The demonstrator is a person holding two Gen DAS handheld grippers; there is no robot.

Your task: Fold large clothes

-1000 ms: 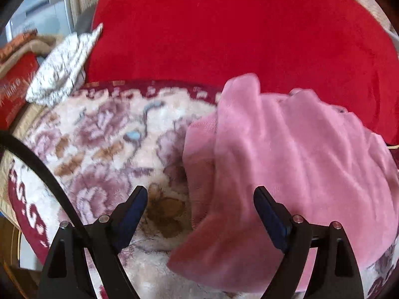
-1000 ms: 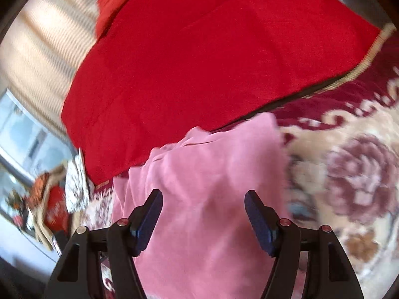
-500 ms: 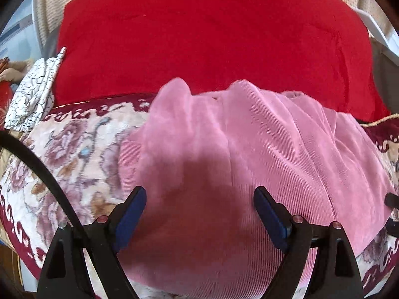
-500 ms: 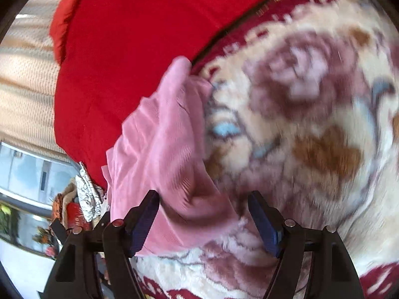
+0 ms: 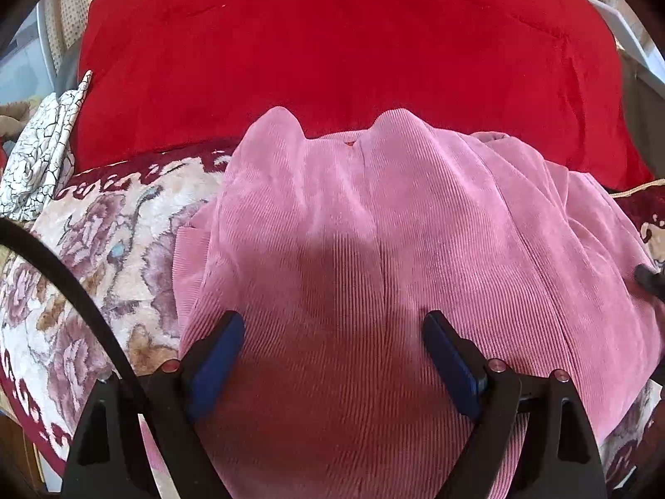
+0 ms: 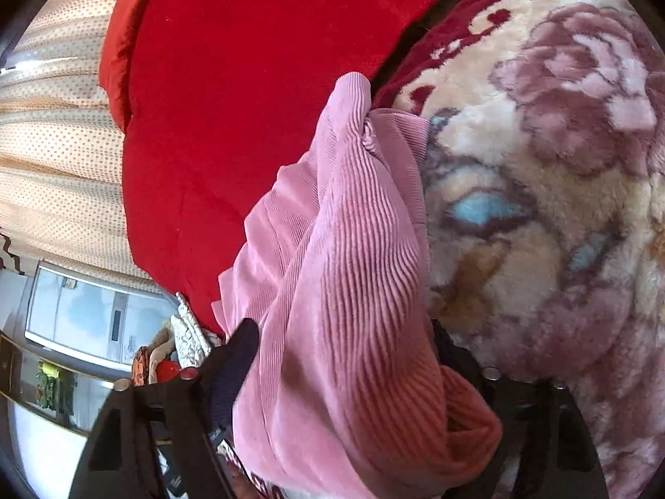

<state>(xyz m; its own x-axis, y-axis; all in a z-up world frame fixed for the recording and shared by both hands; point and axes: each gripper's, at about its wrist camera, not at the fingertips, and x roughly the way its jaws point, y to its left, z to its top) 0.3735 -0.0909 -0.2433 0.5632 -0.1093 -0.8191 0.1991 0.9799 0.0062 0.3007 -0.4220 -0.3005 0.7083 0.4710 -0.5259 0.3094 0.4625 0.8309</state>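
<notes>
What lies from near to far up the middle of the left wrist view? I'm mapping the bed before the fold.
left gripper, jaws open over the cloth → pink corduroy garment → red blanket → dotted beige curtain at the far top edge.

The right gripper (image 6: 338, 357) sits at the bottom of the frame. A thick fold of the pink ribbed cloth (image 6: 353, 258) lies between its two black fingers (image 6: 237, 357), and the jaws are closing on it. The cloth runs from the bottom up to the middle of the frame, where it bunches into a point. On the right side lies a fluffy blanket (image 6: 552, 166) with big pink flowers and dark red edging. A big red cover (image 6: 249, 83) fills the upper middle. A dotted cream curtain (image 6: 54, 145) hangs on the left. In the lower left there is a window (image 6: 83, 316), with some small, blurry things near it.
</notes>
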